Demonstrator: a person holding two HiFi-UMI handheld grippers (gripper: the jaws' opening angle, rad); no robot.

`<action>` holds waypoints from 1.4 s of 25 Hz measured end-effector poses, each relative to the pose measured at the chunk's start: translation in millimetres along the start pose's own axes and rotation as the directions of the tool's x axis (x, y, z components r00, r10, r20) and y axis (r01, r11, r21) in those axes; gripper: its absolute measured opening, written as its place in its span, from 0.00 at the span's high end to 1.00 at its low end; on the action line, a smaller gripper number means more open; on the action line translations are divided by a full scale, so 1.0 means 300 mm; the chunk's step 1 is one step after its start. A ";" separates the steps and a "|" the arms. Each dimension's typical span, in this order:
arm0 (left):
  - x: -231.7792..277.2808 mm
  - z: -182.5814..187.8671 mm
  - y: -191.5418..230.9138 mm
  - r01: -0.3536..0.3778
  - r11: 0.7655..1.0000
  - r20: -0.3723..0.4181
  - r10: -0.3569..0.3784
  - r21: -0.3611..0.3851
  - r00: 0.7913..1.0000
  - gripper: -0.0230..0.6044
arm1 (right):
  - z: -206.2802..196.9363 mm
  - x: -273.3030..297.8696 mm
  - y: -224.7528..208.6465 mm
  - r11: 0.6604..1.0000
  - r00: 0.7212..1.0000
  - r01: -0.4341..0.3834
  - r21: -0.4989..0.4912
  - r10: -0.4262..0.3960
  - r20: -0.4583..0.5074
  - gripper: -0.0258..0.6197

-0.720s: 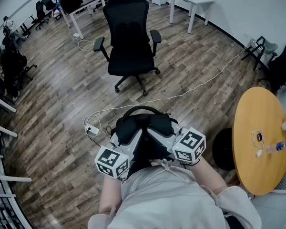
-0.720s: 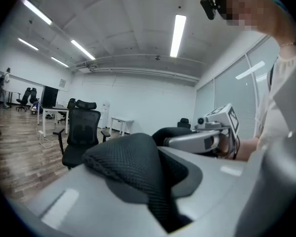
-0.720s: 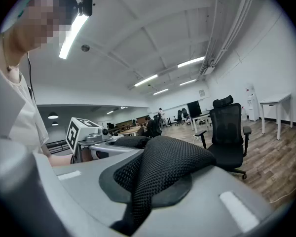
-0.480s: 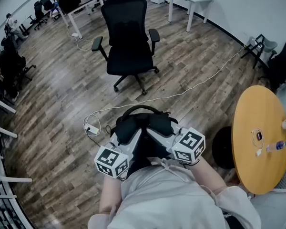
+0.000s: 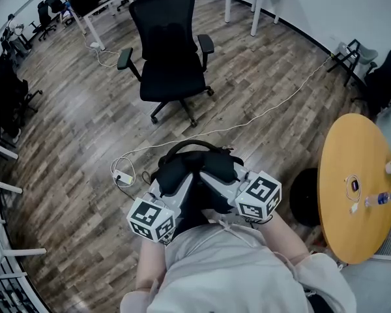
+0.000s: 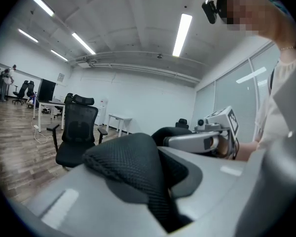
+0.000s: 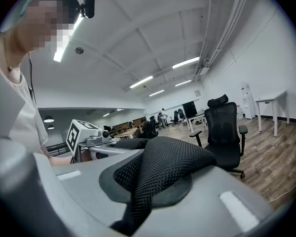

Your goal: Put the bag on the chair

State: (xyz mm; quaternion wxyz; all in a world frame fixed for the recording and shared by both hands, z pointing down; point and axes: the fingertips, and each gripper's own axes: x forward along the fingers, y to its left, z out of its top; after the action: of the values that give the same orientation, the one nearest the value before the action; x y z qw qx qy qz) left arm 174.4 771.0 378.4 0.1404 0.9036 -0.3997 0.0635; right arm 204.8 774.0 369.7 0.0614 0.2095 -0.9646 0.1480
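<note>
Your left gripper (image 5: 177,189) and right gripper (image 5: 215,182) stayed clenched on the bag (image 5: 195,168), yet it got no nearer the chair (image 5: 171,77)

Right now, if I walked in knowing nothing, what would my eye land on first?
Most likely the black bag, held up in front of the person, with the left gripper and right gripper each shut on one of its mesh straps. Next, the black office chair standing empty straight ahead on the wooden floor, and the round yellow table at the right.
</note>
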 end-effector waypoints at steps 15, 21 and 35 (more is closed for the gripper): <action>0.250 0.213 0.554 0.070 0.997 -0.027 -0.071 -0.019 0.997 0.88 | 0.238 0.440 -0.407 0.997 0.998 0.054 0.049 -0.054 0.009 0.92; 0.336 0.331 0.830 0.112 0.994 -0.021 -0.112 -0.006 0.993 0.88 | 0.364 0.666 -0.570 0.996 0.997 0.071 0.058 -0.072 0.019 0.92; 0.528 0.504 1.275 0.087 0.996 -0.018 -0.087 0.005 0.996 0.88 | 0.551 1.030 -0.903 0.998 0.998 0.047 0.048 -0.049 0.046 0.92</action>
State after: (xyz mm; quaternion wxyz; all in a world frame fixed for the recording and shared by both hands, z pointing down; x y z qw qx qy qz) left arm -1.9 368.3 347.9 0.1438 0.9199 -0.3587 0.0664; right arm 30.2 368.0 339.0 0.0369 0.2374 -0.9567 0.1641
